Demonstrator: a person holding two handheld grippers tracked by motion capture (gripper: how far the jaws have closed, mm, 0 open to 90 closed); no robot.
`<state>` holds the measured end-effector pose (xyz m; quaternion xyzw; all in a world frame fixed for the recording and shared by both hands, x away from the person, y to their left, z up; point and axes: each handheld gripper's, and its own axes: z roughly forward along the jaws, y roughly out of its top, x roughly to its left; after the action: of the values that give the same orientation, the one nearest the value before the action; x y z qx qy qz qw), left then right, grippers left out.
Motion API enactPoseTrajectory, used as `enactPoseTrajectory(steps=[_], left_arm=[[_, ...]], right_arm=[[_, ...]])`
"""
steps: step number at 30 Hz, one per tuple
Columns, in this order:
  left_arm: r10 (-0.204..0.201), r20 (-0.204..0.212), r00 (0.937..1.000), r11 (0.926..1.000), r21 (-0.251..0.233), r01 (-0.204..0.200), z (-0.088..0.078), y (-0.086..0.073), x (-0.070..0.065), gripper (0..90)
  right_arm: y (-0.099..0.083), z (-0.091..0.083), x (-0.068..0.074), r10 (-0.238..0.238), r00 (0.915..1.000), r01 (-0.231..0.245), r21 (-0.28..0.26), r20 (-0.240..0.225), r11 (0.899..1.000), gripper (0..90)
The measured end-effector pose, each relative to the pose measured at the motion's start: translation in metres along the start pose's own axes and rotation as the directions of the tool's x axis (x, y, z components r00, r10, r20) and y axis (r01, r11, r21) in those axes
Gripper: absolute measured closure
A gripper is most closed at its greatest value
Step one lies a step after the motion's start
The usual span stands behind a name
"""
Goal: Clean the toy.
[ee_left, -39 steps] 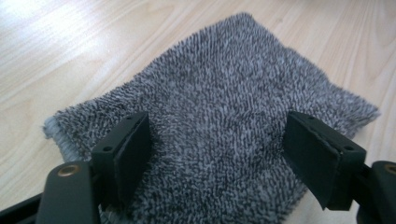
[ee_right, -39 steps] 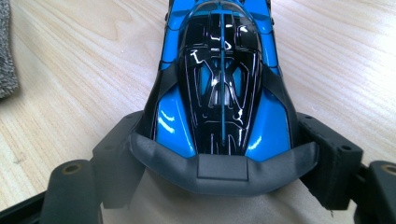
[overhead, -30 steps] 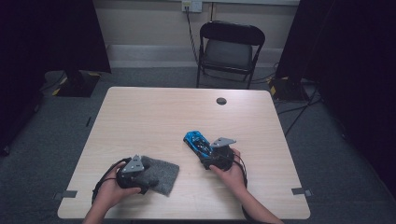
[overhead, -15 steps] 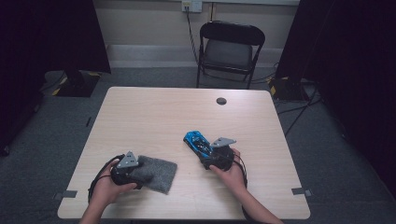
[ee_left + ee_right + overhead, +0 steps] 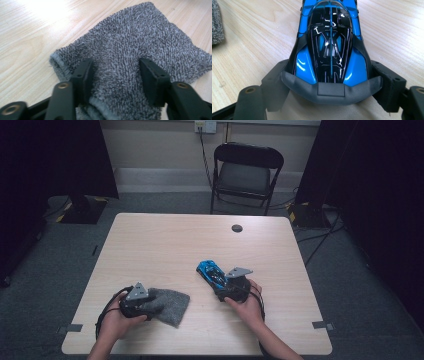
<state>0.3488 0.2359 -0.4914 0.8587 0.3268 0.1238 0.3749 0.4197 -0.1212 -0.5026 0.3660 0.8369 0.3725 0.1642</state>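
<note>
Table (image 5: 165,245) from the high view: the left gripper (image 5: 150,304) sits on a grey cloth (image 5: 172,304) near the front edge, and the right gripper (image 5: 227,287) has the back end of a blue toy car (image 5: 210,272) over to the right, well apart from the cloth. There's a little dark disc (image 5: 237,228) way off at the far side, not in play.

Left gripper view: the jaws straddle a raised fold of the cloth (image 5: 130,55) and have just been closing in on it, with fabric bunched between them. Can't honestly tell if the pads are biting yet or just brushing it. I'd get a proper thick pinch of that fold before lifting, otherwise it'll probably slide out.

Right gripper view: the jaws are clamped on both sides of the car (image 5: 330,45) right by its rear bumper, and the car rests on the table. Looks like a cloth-to-car wipe is coming, so I'd keep that hold steady.
</note>
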Motion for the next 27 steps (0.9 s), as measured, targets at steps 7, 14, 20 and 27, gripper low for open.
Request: enactPoseTrajectory(steps=[7, 14, 20, 27], left_arm=[[-0.024, -0.001, 0.9997, 0.9994, 0.025, 0.024, -0.001, 0.003, 0.0, 64.2], [-0.03, -0.006, 0.9995, 0.999, 0.033, 0.031, -0.002, 0.004, -0.002, 69.5], [-0.044, -0.017, 0.9989, 0.9977, 0.05, 0.045, -0.002, 0.008, -0.004, 74.0], [-0.078, -0.037, 0.9962, 0.9959, 0.043, 0.08, -0.009, 0.018, -0.003, 75.5]], right_arm=[[0.0, 0.0, 0.0, 0.001, 1.0, -0.001, 0.0, 0.0, 1.0, 23.8], [0.0, 0.0, 0.0, 0.001, 1.0, -0.001, 0.0, 0.0, 1.0, 23.8], [0.0, 0.0, 0.0, 0.0, 1.0, 0.0, 0.0, 0.0, 1.0, 23.8], [0.0, 0.0, 0.0, 0.0, 1.0, 0.0, -0.001, 0.0, 1.0, 23.8]])
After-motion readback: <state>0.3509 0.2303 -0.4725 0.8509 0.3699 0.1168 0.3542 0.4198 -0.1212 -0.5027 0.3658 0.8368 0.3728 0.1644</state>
